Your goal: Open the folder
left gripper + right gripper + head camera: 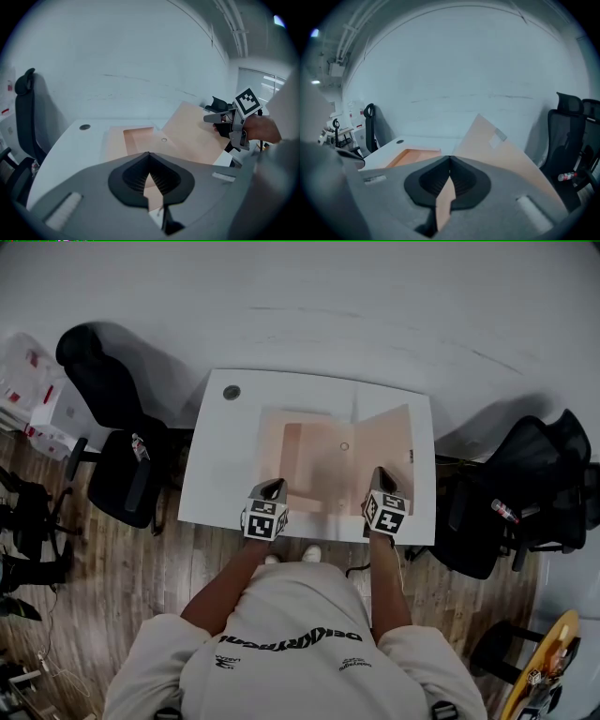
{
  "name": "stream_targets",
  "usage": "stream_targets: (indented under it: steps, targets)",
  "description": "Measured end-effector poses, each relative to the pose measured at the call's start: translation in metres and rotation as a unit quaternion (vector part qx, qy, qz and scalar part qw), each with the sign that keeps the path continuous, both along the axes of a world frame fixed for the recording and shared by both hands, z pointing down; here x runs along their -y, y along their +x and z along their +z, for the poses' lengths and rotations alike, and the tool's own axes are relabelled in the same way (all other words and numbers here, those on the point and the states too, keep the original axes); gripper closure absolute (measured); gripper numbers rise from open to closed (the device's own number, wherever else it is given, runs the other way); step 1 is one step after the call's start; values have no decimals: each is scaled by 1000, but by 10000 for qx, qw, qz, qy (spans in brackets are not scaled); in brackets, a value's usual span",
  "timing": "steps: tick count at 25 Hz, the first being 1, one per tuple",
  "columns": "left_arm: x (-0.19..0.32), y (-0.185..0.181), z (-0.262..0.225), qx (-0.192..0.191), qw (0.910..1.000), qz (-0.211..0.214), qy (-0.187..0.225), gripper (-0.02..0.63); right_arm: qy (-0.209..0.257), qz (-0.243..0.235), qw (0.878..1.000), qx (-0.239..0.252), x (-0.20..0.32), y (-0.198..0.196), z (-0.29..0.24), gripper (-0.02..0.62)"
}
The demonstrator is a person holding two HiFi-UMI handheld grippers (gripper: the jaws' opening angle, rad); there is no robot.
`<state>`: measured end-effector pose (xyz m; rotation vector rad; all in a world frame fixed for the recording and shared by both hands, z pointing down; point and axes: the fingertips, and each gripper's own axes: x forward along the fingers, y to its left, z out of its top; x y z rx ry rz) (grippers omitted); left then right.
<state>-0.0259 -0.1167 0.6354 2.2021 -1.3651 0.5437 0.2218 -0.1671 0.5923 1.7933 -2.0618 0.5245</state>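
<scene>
Folder (319,460), peach-coloured, lay toward the near edge of the white bench (220,456), with both grippers at that edge. Right gripper (379,474): jaws clenched on the near edge of the cover (384,442), a strip of peach sheet pinched between them in the right gripper view. Cover stood raised at a slant on the right side. Left gripper (275,484): jaws met at the tips over the flat left leaf; it appeared to grip nothing, though the view through the gap was poor. Inside, a darker panel and a small round fastener (344,446) showed. Farther back, a dark grommet hole (232,392) in the bench corner. Black office chairs (122,465) flanked the bench; pale wall behind.
</scene>
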Motion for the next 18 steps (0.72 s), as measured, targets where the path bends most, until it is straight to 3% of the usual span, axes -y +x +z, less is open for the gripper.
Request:
stream_targets:
  steps: [5, 18]
  targets:
    - [-1, 0, -16, -145, 9995, -5, 287, 608, 161, 43, 9993, 334, -10, -17, -9, 594]
    - [-11, 13, -44, -194, 9967, 186, 765, 608, 636, -416, 9953, 593, -31, -64, -39, 594]
